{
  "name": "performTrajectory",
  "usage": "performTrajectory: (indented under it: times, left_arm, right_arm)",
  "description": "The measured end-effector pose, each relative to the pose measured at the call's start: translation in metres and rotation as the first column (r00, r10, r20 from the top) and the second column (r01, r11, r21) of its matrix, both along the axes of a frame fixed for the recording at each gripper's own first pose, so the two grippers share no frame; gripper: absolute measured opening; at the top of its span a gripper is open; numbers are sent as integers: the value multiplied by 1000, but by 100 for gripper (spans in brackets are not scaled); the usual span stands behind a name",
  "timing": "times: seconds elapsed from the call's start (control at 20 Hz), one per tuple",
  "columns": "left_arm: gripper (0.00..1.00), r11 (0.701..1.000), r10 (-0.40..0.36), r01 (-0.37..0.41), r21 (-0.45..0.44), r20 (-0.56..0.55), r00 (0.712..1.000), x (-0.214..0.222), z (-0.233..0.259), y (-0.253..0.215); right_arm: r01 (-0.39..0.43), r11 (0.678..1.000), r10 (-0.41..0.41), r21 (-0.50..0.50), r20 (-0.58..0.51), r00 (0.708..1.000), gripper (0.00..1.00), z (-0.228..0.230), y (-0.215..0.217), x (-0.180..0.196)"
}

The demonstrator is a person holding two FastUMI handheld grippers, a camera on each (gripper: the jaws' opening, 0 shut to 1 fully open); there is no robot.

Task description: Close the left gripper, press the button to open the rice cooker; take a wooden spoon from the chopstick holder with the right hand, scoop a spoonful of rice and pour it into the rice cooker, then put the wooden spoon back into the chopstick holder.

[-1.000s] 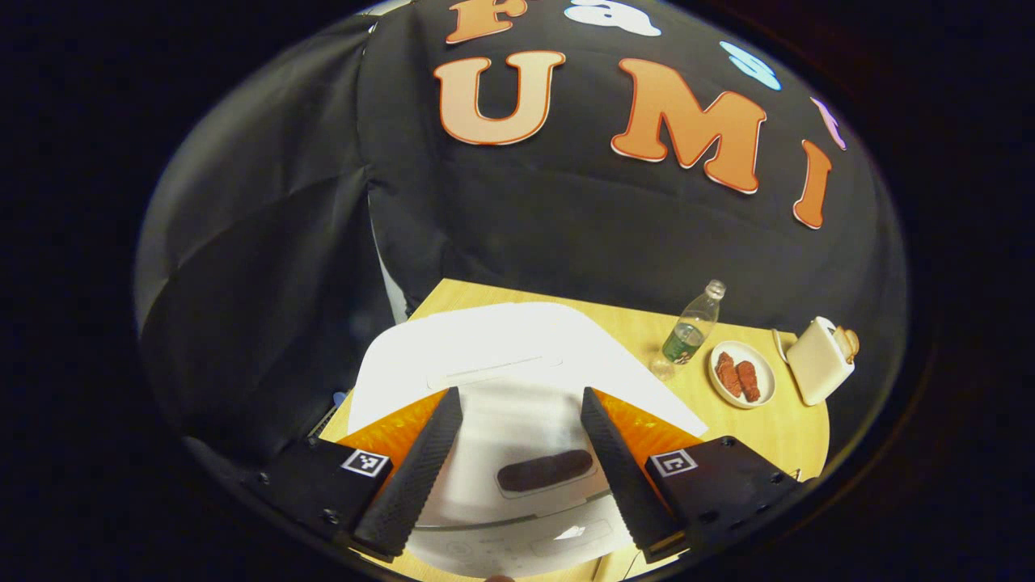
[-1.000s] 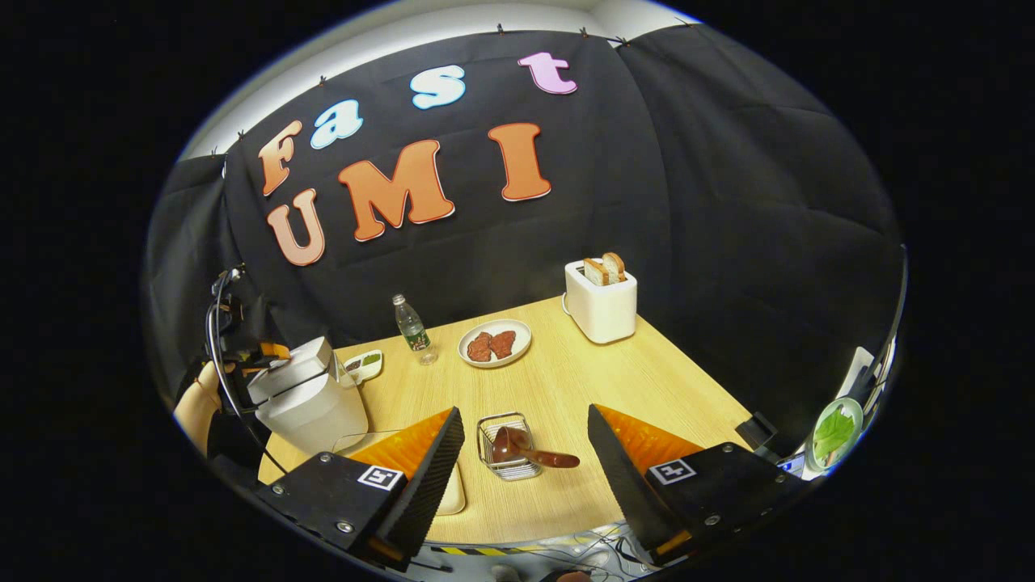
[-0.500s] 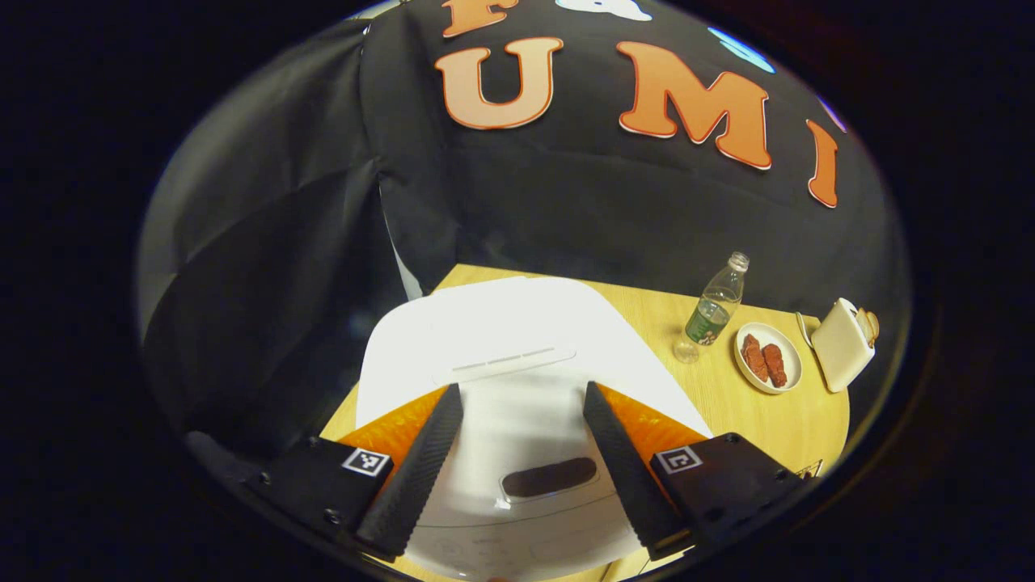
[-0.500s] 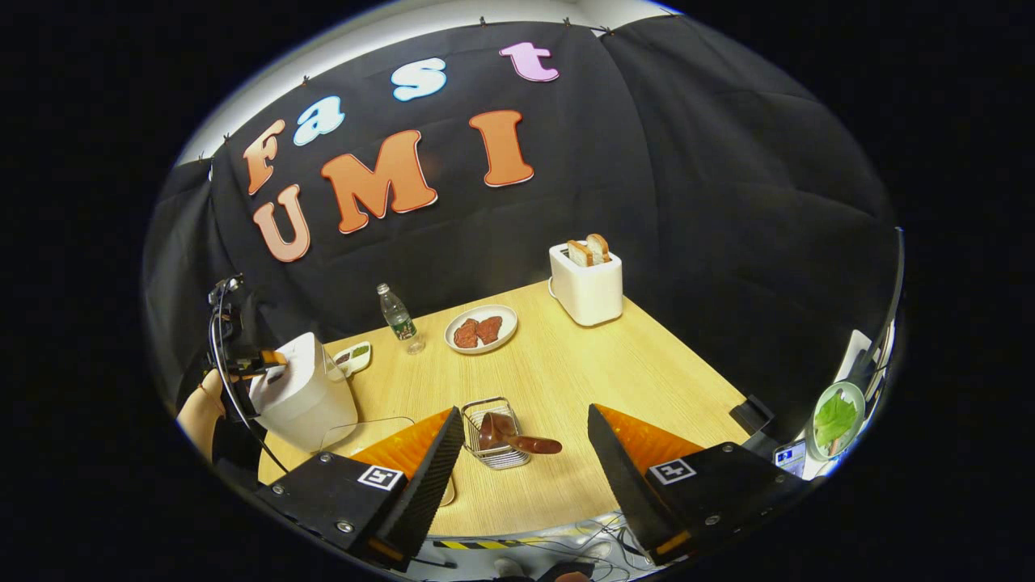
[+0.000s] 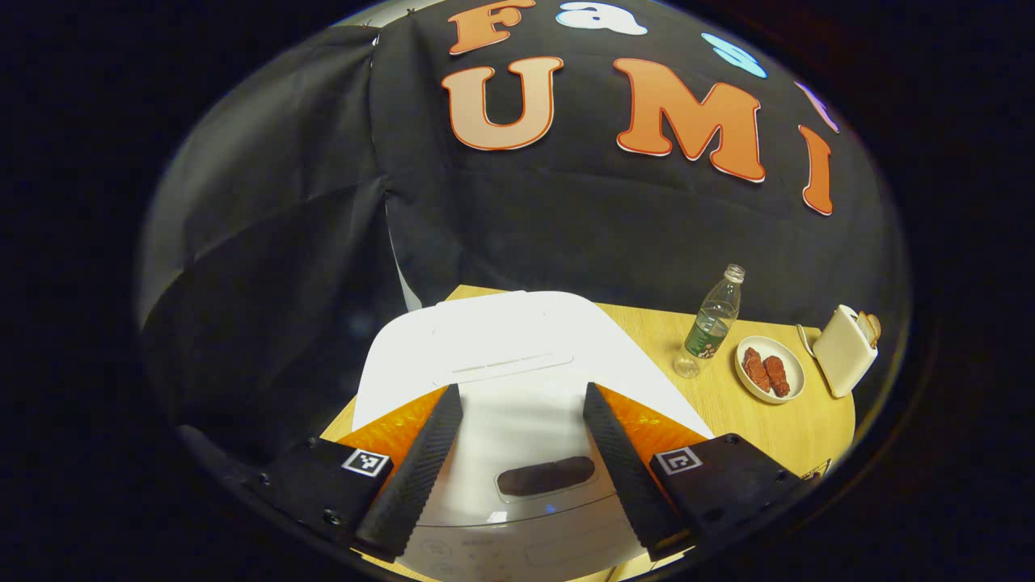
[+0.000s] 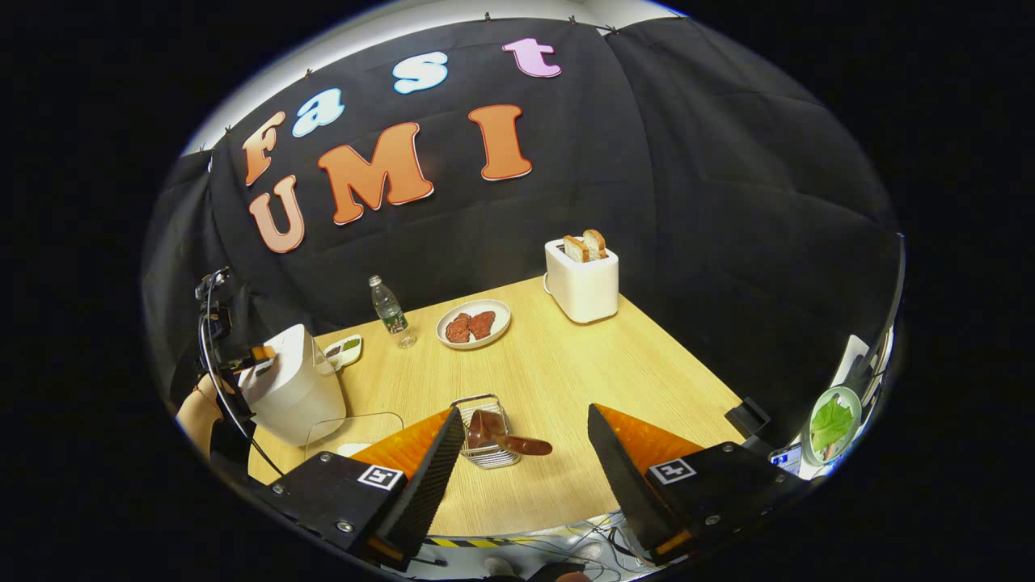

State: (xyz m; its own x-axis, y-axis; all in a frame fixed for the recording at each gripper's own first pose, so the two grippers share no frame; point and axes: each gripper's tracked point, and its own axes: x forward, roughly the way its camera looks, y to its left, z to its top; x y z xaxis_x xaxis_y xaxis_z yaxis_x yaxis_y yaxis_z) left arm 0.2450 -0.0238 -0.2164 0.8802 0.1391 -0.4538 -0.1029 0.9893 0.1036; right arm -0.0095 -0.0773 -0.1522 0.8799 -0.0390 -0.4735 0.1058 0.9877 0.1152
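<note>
The white rice cooker [image 5: 517,356] stands just under my left gripper [image 5: 521,394], lid down. Its dark oblong button [image 5: 546,475] lies between the open fingers, which hold nothing. In the right gripper view the same cooker [image 6: 291,392] stands at the table's left, with the left gripper [image 6: 242,356] over it in a hand [image 6: 198,412]. A wire chopstick holder [image 6: 485,459] sits on the table with the dark wooden spoon [image 6: 509,439] leaning out to the right. My right gripper [image 6: 524,414] hovers open above it, touching nothing.
A water bottle [image 6: 388,311], a plate of reddish meat [image 6: 473,323] and a white toaster with bread [image 6: 582,279] line the back of the wooden table [image 6: 614,364]. A clear container [image 6: 356,424] and a small dish [image 6: 344,349] sit near the cooker. Cables run below the front edge.
The left gripper has wobbled slightly over the cooker, still open. In the right gripper view the holder and spoon have slid up and towards the left finger.
</note>
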Motion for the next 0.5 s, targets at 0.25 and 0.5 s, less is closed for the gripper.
performTrajectory:
  times: [0.25,0.5]
  left_arm:
    - [100,1000,1,-2,12,57,998,-14,38,2]
    - [100,998,-61,61,8,242,968,-64,145,5]
  right_arm:
    - [-11,999,14,-48,65,998,95,31,0,12]
    - [-57,995,72,-87,178,981,95,87,23,35]
